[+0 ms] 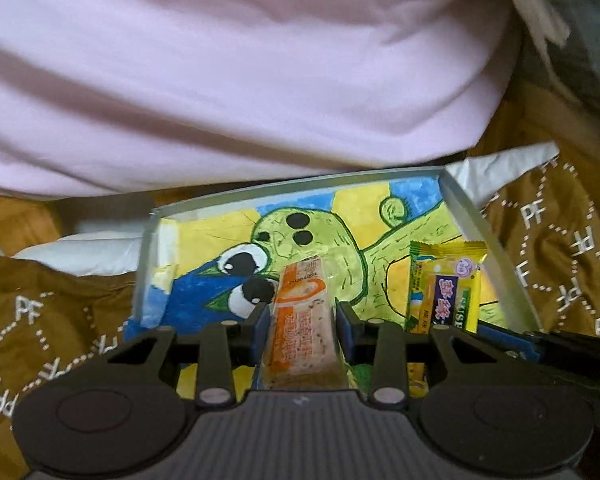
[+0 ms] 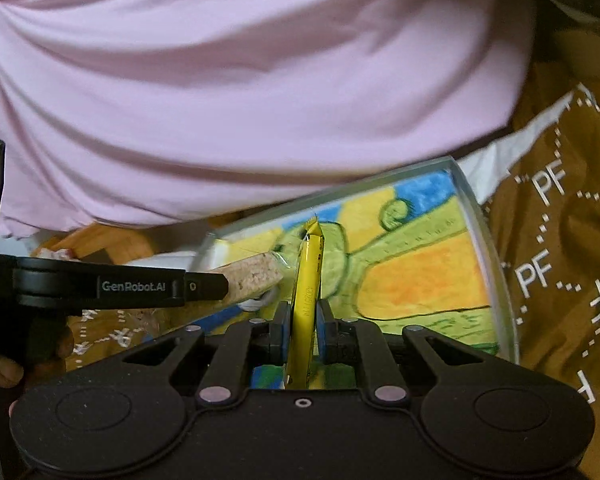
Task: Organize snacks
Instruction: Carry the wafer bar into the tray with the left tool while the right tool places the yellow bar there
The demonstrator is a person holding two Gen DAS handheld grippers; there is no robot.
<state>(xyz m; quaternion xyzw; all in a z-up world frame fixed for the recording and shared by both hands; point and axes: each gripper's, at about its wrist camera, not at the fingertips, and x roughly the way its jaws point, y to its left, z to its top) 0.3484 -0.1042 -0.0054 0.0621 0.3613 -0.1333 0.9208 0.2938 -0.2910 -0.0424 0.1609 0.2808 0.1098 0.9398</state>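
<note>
My left gripper (image 1: 304, 314) is shut on an orange-and-white wrapped snack bar (image 1: 300, 288), held lengthwise just above a shallow tray (image 1: 482, 236) with a painted cartoon floor. To its right a yellow snack packet (image 1: 444, 292) stands upright over the tray, and a finger (image 1: 548, 344) of the other gripper shows beside it. In the right wrist view my right gripper (image 2: 304, 316) is shut on that yellow packet (image 2: 309, 260), seen edge-on. The left gripper (image 2: 224, 285) reaches in from the left with the grainy bar (image 2: 256, 274) sticking out over the tray's rim (image 2: 485, 236).
A person in a pink shirt (image 1: 240, 80) sits close behind the tray. Brown cloth printed with "PF" (image 2: 560, 248) lies under and around it. A wooden frame (image 1: 16, 224) shows at the left. A hand (image 2: 0, 368) holds the left gripper's handle.
</note>
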